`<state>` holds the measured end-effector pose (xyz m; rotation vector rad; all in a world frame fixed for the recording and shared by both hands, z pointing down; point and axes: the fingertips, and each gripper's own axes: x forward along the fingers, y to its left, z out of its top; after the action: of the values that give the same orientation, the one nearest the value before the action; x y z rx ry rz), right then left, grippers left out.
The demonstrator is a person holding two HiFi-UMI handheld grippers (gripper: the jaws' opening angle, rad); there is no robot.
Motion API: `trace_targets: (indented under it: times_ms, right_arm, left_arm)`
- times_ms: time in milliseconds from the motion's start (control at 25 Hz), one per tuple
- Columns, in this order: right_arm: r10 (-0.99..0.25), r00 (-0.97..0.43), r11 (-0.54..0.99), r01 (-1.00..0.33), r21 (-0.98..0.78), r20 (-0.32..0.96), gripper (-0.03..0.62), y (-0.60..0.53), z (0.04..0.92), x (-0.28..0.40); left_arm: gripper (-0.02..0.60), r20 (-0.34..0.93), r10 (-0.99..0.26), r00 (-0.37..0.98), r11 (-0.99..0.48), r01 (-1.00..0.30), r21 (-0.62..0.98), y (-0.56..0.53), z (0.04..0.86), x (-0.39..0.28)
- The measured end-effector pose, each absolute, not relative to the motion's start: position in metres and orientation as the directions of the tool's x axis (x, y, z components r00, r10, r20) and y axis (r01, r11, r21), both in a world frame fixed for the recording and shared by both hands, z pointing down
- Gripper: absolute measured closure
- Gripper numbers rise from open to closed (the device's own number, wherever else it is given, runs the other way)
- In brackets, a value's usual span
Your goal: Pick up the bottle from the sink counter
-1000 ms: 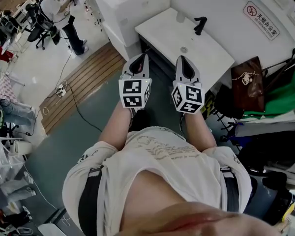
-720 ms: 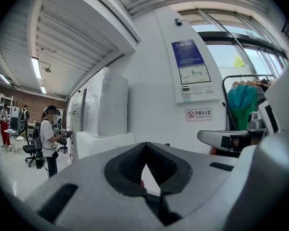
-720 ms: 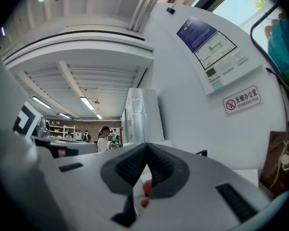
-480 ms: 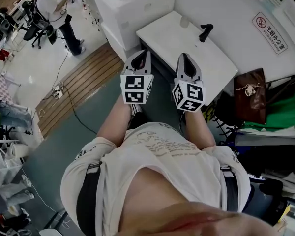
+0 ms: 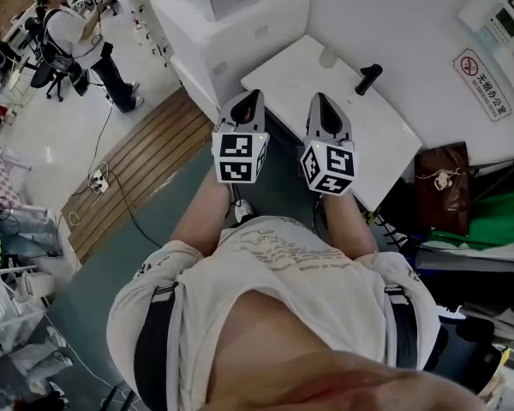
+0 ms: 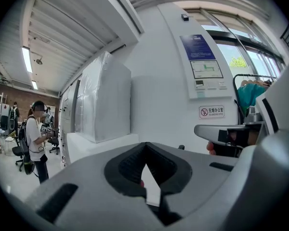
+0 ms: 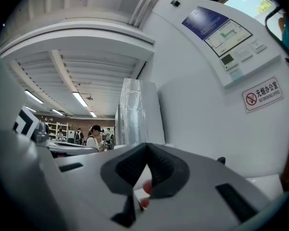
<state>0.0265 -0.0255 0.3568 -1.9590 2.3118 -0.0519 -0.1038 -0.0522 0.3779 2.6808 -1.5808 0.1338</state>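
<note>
White sink counter (image 5: 284,72) against wall. Left gripper (image 5: 252,99) and right gripper (image 5: 317,101) side by side by its near edge, both claws closed tight, empty. Black faucet (image 5: 367,78) far right. Small pale bottle (image 5: 328,56) at counter's far edge, just left of faucet.

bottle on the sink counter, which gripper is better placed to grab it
Right, probably. The bottle stands almost straight ahead of the right gripper, while the left gripper points off to its left. Both grippers are shut, so it must open first.
</note>
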Motion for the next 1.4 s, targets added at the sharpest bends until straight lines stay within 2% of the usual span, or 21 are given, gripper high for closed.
trace_targets:
  times_ms: [560,880,1400]
  right_arm:
    - [-0.999,-0.034,0.038,-0.993,-0.115,-0.036,0.571,-0.103,0.365,0.007]
    - [-1.0,0.013,-0.013,-0.991,-0.133,-0.005,0.572,-0.114,0.383,0.026]
    - [-1.0,0.022,-0.02,-0.988,-0.155,-0.007,0.571,-0.184,0.391,0.062]
  left_arm:
    - [0.565,0.082,-0.854,0.514,-0.511,-0.858,0.054,-0.149,0.385,-0.144]
    - [0.565,0.139,-0.83,0.54,-0.541,-0.84,0.03,-0.166,0.408,-0.125]
    - [0.565,0.14,-0.831,0.539,-0.548,-0.835,-0.041,-0.227,0.406,-0.086]
